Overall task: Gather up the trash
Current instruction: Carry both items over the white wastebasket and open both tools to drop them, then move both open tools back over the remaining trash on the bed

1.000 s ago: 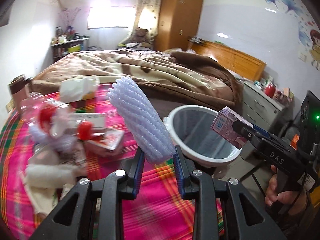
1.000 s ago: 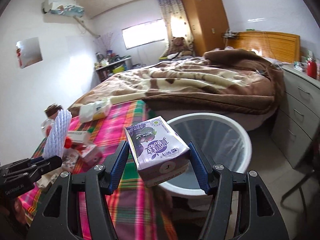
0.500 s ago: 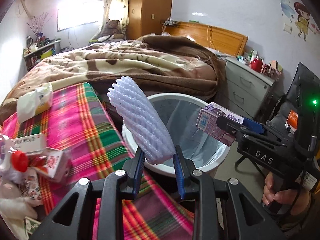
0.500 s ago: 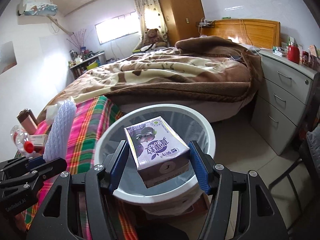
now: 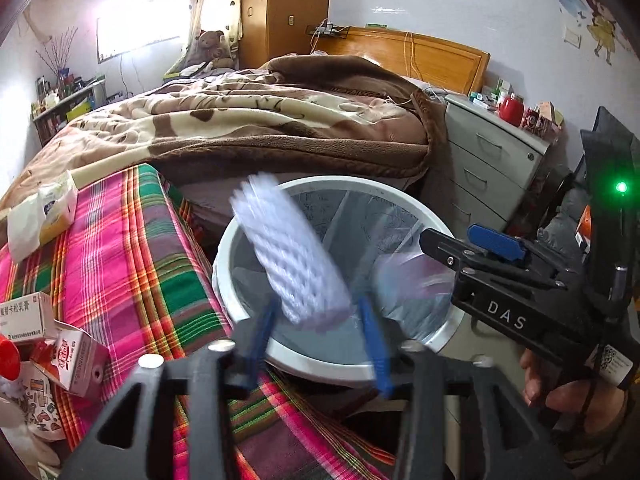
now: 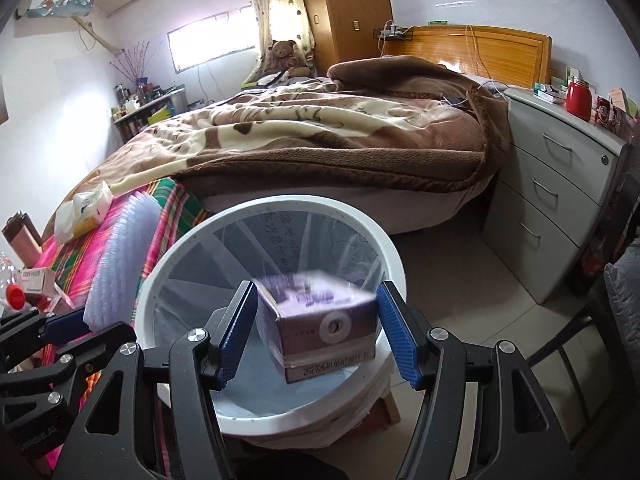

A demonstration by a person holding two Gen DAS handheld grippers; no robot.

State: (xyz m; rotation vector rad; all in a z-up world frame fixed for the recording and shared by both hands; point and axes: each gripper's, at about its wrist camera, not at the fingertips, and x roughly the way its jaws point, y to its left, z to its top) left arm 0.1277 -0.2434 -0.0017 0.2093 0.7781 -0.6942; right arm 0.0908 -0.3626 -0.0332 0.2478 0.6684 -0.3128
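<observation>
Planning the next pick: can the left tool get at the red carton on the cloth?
Probably yes: the left tool has just been opening, the foam falling from between its jaws, and the red carton lies uncovered nearby.

"DAS" on the right gripper (image 5: 448, 264)

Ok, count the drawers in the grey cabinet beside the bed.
3, stacked in the grey cabinet: top drawer, middle drawer, bottom drawer. None appears hidden.

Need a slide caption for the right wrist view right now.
Purple drink carton, blurred, drops free between the open right tool above the white lined trash bin.
</observation>
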